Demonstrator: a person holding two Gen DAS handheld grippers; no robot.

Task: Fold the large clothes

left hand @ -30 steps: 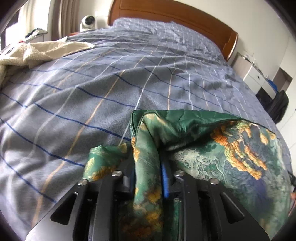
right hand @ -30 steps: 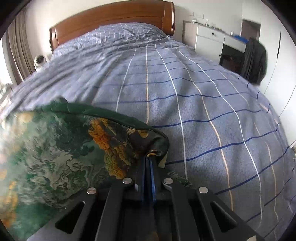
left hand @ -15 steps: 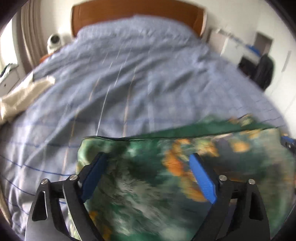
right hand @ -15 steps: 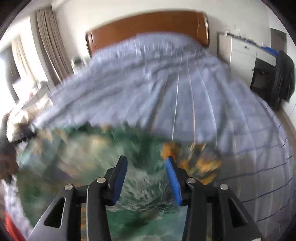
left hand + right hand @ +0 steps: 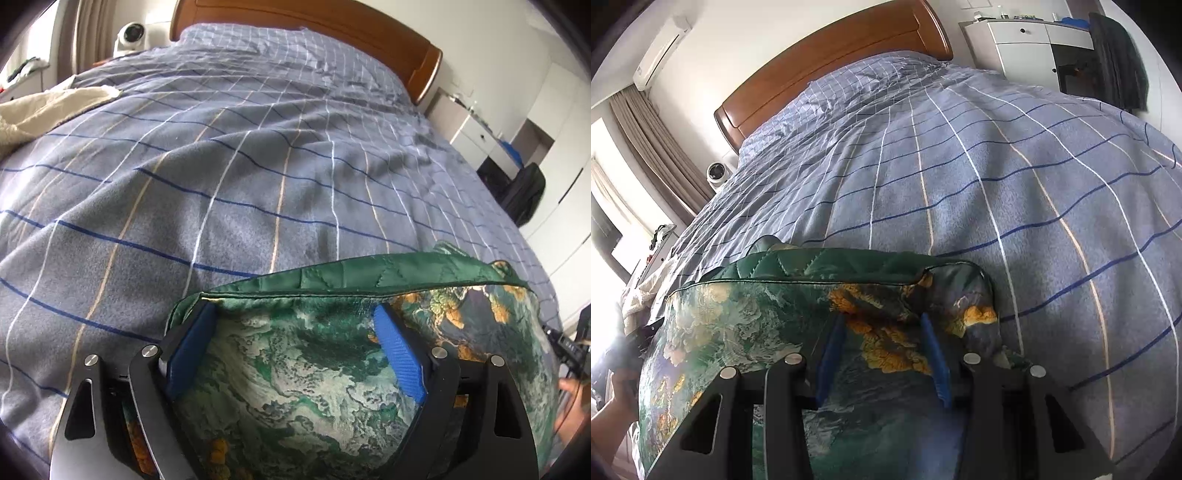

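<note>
On the blue checked bedspread (image 5: 258, 177), the folded green quilted garment (image 5: 314, 369) now lies released near the foot of the bed.
Both grippers, clamped on its corners a second ago, stand with jaws spread: left gripper (image 5: 295, 350) and right gripper (image 5: 881, 354) over its top, so this fold looks finished.

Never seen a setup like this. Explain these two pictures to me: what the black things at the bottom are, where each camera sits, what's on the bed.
No robot here: a person holds a black two-finger gripper in each hand, with a fisheye camera on each looking along the fingers. One picture shows the left gripper, the other the right gripper. Both have their blue-padded jaws open, gripping nothing. Under them a folded green quilted garment with an orange print lies on the blue-grey checked bedspread. A cream fleecy blanket lies at the bed's left edge.
</note>
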